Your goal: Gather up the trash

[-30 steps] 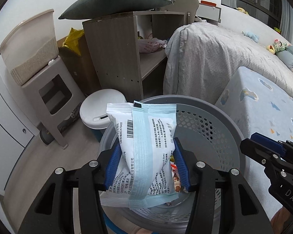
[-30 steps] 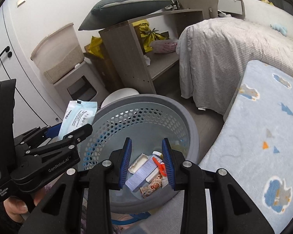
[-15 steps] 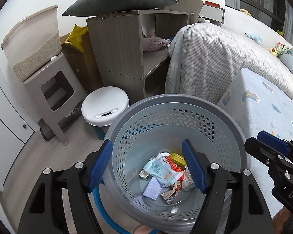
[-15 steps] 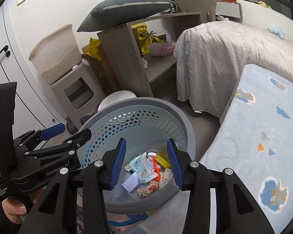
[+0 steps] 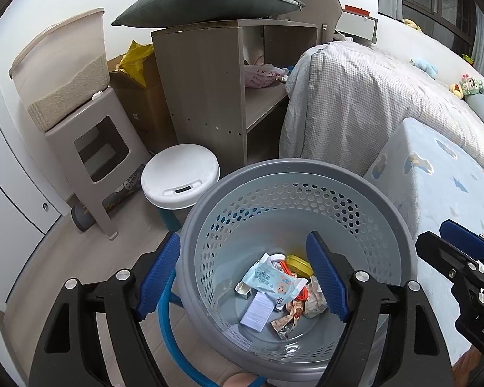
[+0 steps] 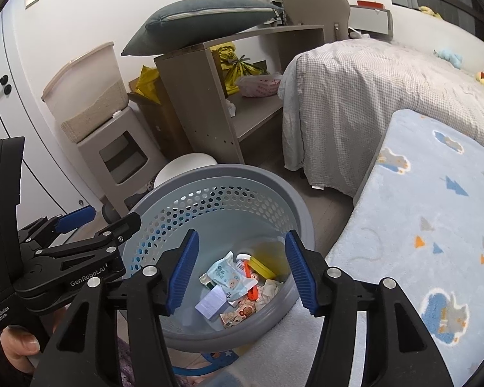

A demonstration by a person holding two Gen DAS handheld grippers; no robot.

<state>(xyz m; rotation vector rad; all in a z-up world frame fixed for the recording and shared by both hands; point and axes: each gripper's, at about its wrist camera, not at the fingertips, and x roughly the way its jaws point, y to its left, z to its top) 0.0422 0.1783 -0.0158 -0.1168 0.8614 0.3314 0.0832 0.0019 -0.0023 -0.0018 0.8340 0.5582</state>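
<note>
Trash (image 5: 276, 285) half-hidden in basket (image 5: 384, 213)

The grey basket (image 5: 400, 225) is showing honeycomb perforations; the blanket (image 6: 435, 242) is wearing pale blue with cloud and triangle prints.

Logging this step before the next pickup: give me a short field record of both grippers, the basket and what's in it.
left gripper: open, empty, above basket
right gripper: open, empty, above basket
basket: grey perforated plastic basket, upright
contents: light-blue wipes packet on top, yellow round lid, white card, crumpled wrappers
beside basket: white round lidded bin
</note>
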